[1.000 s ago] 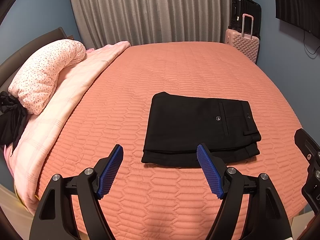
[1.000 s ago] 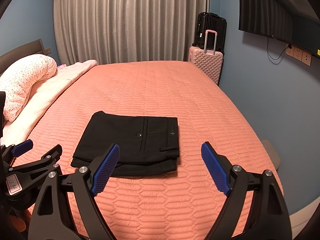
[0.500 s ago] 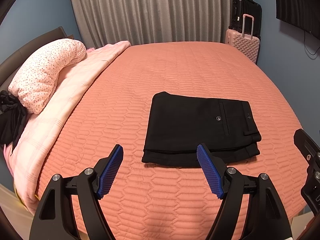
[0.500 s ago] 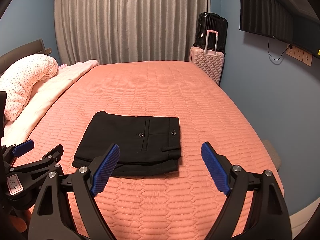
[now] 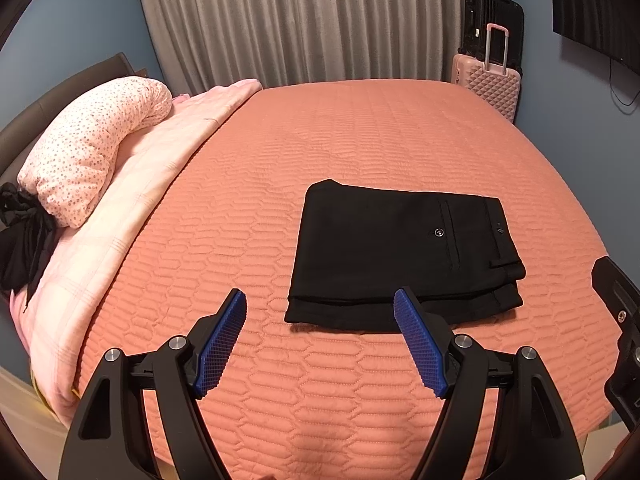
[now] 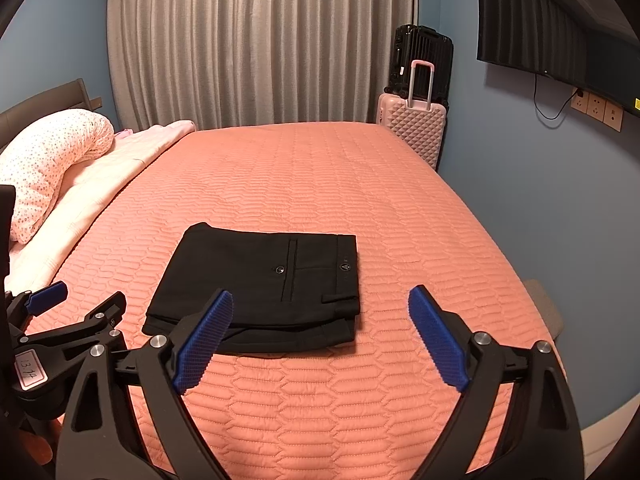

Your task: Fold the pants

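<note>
both hand-held grippers, left (image 5: 320, 336) and right (image 6: 320, 334), are gaping wide, hovering over folded black pants (image 5: 400, 256) lying on bed (image 5: 360, 136).

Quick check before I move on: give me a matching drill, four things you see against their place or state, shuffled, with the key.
Things:
1. black pants
2. pink suitcase
3. dotted pillow
4. left gripper

States:
A. open, holding nothing
B. at the head of the bed, on the pale pink blanket
C. folded flat on the orange quilt
D. upright on the floor by the curtain

Pairs: 1-C, 2-D, 3-B, 4-A
</note>
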`<action>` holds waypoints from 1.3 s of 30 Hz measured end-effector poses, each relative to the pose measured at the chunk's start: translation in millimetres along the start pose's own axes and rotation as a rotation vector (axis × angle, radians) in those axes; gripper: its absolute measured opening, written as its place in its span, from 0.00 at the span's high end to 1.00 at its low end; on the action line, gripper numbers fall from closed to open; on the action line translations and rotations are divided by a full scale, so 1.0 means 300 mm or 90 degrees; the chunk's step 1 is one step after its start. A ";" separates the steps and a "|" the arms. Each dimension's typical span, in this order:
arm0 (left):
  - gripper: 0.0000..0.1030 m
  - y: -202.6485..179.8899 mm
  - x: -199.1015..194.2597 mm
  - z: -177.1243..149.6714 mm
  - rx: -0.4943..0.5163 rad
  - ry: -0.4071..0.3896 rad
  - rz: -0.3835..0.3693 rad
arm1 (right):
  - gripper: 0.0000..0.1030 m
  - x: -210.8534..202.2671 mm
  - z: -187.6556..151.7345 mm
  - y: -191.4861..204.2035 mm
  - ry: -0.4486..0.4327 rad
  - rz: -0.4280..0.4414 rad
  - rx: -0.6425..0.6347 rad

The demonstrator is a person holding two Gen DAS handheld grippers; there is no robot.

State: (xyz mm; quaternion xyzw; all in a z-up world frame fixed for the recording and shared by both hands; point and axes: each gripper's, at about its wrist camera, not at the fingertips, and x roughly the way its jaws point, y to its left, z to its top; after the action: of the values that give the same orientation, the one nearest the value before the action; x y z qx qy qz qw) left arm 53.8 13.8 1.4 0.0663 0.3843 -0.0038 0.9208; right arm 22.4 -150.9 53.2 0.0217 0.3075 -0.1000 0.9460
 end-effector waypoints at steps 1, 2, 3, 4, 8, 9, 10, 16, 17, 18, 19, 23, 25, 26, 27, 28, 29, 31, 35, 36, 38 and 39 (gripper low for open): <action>0.28 -0.001 -0.002 0.000 0.002 -0.001 0.003 | 0.15 0.001 0.001 0.001 0.000 0.001 0.000; 0.25 -0.003 -0.003 0.000 0.003 -0.001 0.006 | 0.15 0.001 0.000 0.002 0.000 0.001 0.000; 0.24 -0.004 -0.004 0.000 0.005 -0.002 0.008 | 0.15 0.001 0.000 0.004 0.000 0.000 -0.001; 0.23 -0.003 -0.006 0.001 0.004 -0.004 0.008 | 0.15 0.002 -0.001 0.004 0.000 0.000 -0.002; 0.18 0.003 -0.016 0.008 -0.007 -0.012 -0.011 | 0.15 0.002 -0.001 0.002 -0.002 0.000 -0.002; 0.16 0.004 -0.017 0.010 -0.007 -0.013 -0.013 | 0.15 0.003 -0.001 0.002 -0.002 0.000 -0.002; 0.16 0.003 -0.018 0.012 -0.006 -0.014 -0.013 | 0.15 0.001 -0.002 0.002 -0.003 -0.001 -0.002; 0.16 0.001 -0.032 0.018 -0.012 -0.023 -0.027 | 0.15 0.004 -0.002 0.002 -0.004 -0.004 -0.001; 0.16 0.000 -0.031 0.019 -0.009 -0.023 -0.018 | 0.15 0.004 -0.002 0.002 -0.003 -0.004 -0.002; 0.16 -0.001 -0.032 0.019 -0.004 -0.024 -0.012 | 0.15 0.005 -0.001 0.000 -0.004 -0.005 -0.002; 0.16 -0.004 -0.034 0.018 0.000 -0.026 -0.010 | 0.15 0.006 -0.001 0.000 -0.004 -0.005 -0.002; 0.16 0.000 -0.040 0.019 -0.007 -0.030 -0.019 | 0.15 0.008 -0.002 -0.007 -0.004 -0.008 0.000; 0.16 0.001 -0.038 0.021 -0.009 -0.027 -0.012 | 0.15 0.010 -0.001 -0.009 -0.004 -0.010 0.001; 0.16 0.003 -0.039 0.021 -0.009 -0.028 -0.004 | 0.15 0.010 -0.001 -0.011 -0.005 -0.010 0.001; 0.16 0.004 -0.040 0.020 -0.006 -0.030 0.001 | 0.15 0.010 -0.001 -0.013 -0.005 -0.011 0.002; 0.16 0.006 -0.040 0.020 -0.006 -0.030 0.002 | 0.15 0.011 -0.001 -0.013 -0.004 -0.011 0.002; 0.16 0.007 -0.040 0.019 -0.007 -0.030 0.001 | 0.15 0.010 -0.002 -0.012 -0.005 -0.012 0.002; 0.16 0.014 -0.043 0.017 -0.013 -0.031 -0.005 | 0.15 0.011 -0.002 -0.013 -0.005 -0.011 0.001; 0.16 0.018 -0.047 0.017 -0.010 -0.036 -0.007 | 0.15 0.010 -0.001 -0.013 -0.004 -0.012 0.001; 0.16 0.018 -0.051 0.016 -0.009 -0.040 -0.007 | 0.15 0.010 -0.001 -0.014 -0.005 -0.011 0.000; 0.16 0.013 -0.054 0.016 -0.004 -0.042 -0.012 | 0.15 0.010 -0.002 -0.013 -0.004 -0.011 0.000; 0.16 0.012 -0.053 0.017 0.000 -0.041 -0.015 | 0.15 0.010 -0.002 -0.012 -0.005 -0.010 0.000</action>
State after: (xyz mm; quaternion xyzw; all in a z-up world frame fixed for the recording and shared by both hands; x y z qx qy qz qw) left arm 46.5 15.9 16.6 0.0616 0.3549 -0.0167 0.9327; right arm 23.8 -154.8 51.0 0.0186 0.3043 -0.1076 0.9463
